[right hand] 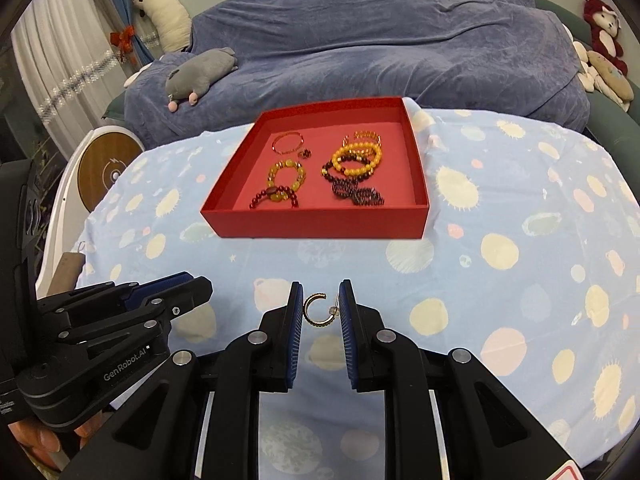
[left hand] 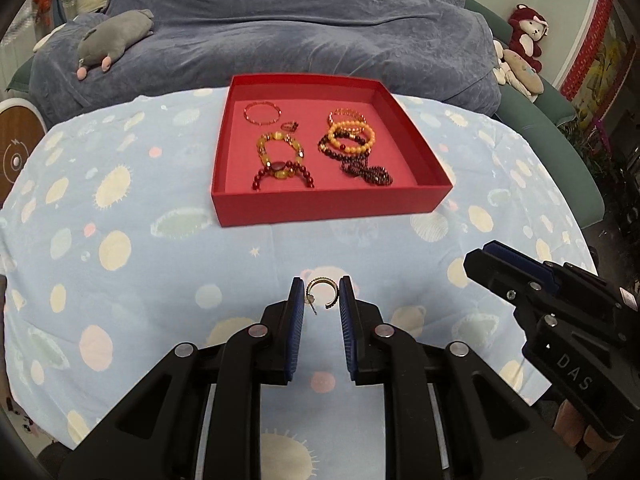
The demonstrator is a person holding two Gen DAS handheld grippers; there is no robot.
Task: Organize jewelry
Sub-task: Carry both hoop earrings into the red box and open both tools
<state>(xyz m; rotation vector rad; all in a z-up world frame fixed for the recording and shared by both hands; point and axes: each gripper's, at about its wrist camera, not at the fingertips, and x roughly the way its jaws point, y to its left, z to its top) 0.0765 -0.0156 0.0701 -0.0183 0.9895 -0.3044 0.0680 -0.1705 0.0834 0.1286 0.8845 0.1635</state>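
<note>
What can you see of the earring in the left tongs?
The earring is a small gold-coloured open hoop, C-shaped, with a ridged outer edge and a thin straight post hanging from one end. It looks like metal. It sits upright between the blue pads of the left tongs, pinched at both sides, above the patterned cloth and short of the red box.

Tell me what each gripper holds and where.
Left gripper: small gold C-shaped hoop earring, pinched across its sides. Right gripper: matching gold hoop earring, likewise.
</note>
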